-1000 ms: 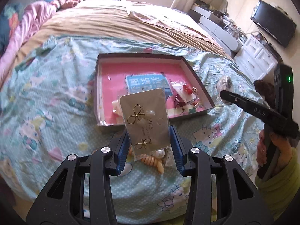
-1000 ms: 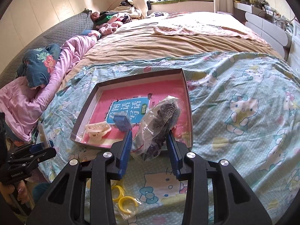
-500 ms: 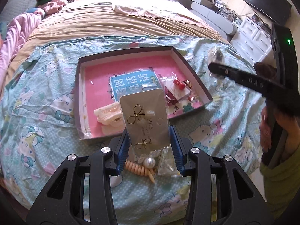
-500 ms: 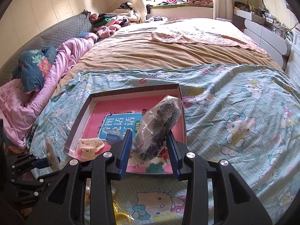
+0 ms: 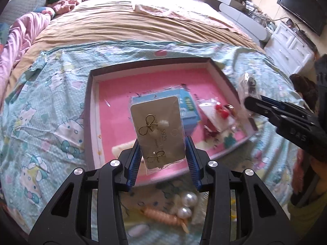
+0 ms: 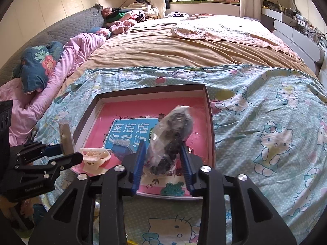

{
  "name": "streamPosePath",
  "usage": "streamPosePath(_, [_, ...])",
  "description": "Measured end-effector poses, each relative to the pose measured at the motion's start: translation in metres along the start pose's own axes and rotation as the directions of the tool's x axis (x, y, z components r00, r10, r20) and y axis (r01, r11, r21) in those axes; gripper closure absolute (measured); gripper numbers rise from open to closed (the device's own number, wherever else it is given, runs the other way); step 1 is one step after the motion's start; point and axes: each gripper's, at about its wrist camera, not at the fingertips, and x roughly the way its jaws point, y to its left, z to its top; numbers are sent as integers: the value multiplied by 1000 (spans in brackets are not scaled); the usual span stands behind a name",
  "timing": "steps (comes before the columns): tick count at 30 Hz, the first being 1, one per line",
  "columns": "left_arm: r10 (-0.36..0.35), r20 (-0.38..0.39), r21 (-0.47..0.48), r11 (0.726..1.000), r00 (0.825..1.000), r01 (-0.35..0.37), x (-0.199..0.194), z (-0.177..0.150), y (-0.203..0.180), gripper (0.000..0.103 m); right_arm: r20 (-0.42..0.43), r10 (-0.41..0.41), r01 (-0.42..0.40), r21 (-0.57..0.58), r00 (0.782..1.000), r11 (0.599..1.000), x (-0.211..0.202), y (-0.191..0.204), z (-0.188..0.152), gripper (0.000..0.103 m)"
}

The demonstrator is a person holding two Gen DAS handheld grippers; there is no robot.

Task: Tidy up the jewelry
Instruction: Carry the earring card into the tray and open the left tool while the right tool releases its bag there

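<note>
The left gripper holds an earring card upright between its fingers, hanging over the near part of the pink-lined tray at the centre of the left view. The right gripper has just been closing its fingers further and pinches a clear bag of dark beads, poised over the tray's near right corner in the right view.

Some sorting looks done: a cream hair claw, a blue booklet and a packet with red pieces already lie inside the tray. Left to do, I judge, are setting down both held items and gathering the strays on the bedsheet at the bottom of the left view: a pearl clip and a peach spiral hair tie.
</note>
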Motion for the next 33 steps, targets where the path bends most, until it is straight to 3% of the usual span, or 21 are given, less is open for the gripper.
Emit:
streamPosePath(22, [33, -55, 7, 999, 998, -33, 55, 38, 33, 70, -50, -58, 60, 38, 997, 997, 36, -18, -6, 73])
streamPosePath(33, [13, -115, -6, 1000, 993, -14, 82, 34, 40, 70, -67, -78, 79, 13, 995, 997, 43, -10, -4, 71])
